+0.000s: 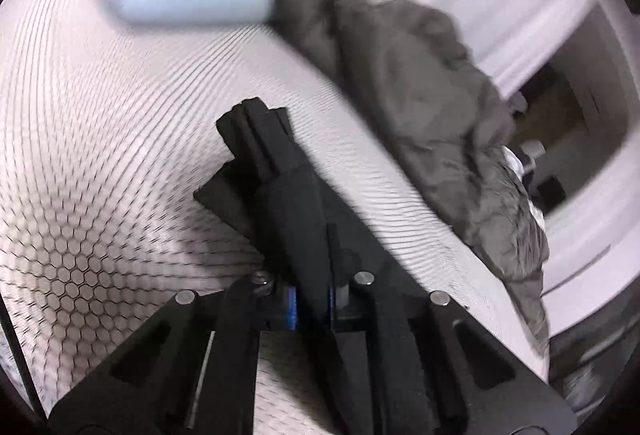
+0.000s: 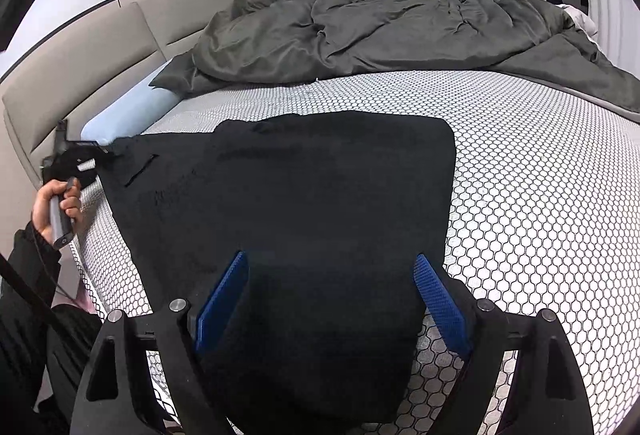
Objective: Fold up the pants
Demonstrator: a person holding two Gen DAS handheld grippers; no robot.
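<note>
The black pants (image 2: 320,195) lie spread flat on the honeycomb-patterned mattress (image 2: 540,175). My right gripper (image 2: 330,259) hovers over their near end, open, its blue pads (image 2: 224,299) wide apart and pressing on nothing. At the far left edge of the pants a hand (image 2: 56,207) holds my left gripper (image 2: 86,165). In the left wrist view that gripper (image 1: 312,299) is shut on a bunched piece of the black pants (image 1: 276,163), which sticks out past the fingers above the mattress (image 1: 100,155).
A rumpled grey duvet (image 2: 360,23) covers the far side of the bed and shows as a blurred duvet (image 1: 420,95) in the left wrist view. A pale blue pillow (image 2: 124,107) lies by the beige headboard (image 2: 80,75). A dark sleeve (image 2: 28,275) is at lower left.
</note>
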